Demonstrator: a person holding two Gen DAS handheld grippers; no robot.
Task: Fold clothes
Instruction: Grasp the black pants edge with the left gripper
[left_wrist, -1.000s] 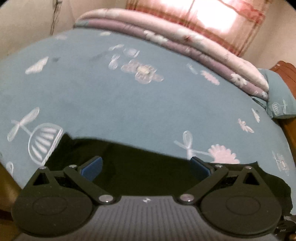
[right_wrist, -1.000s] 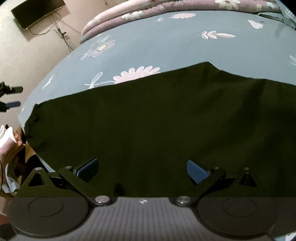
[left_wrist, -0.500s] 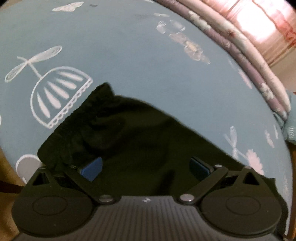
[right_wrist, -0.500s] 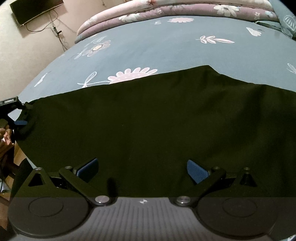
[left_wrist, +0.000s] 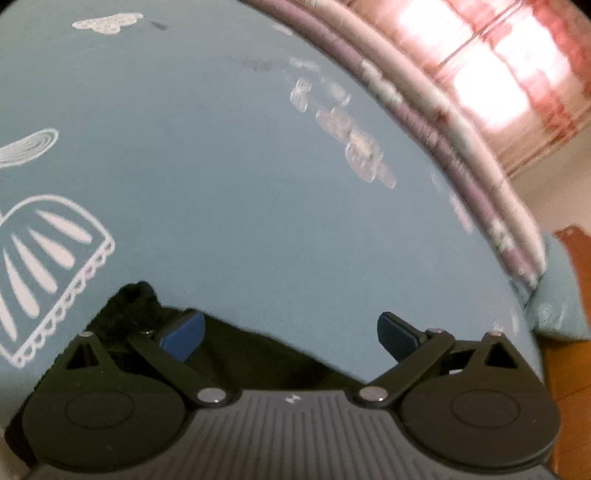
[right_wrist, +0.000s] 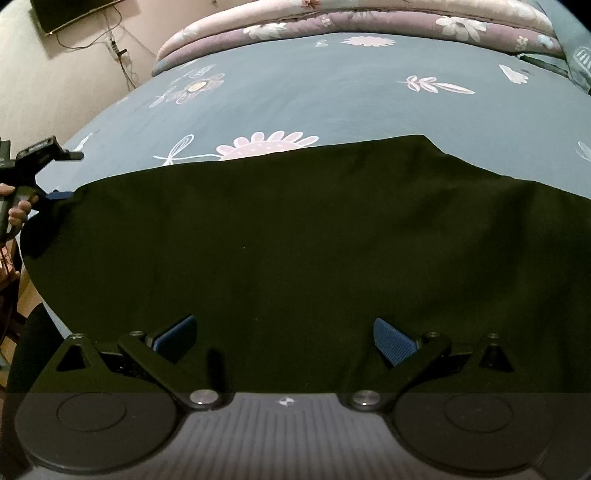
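A black garment (right_wrist: 295, 240) lay spread, matte and smooth, across the near edge of the bed (right_wrist: 314, 99). The left claw (left_wrist: 290, 332), released, had swung within a second to the garment's bunched corner, probably lining up a grip. The right claw (right_wrist: 284, 339) hovered released over the cloth.

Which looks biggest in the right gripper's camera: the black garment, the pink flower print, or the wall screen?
1. black garment
2. pink flower print, partly covered by the garment
3. wall screen, cropped and farther away, so its rank is unsure
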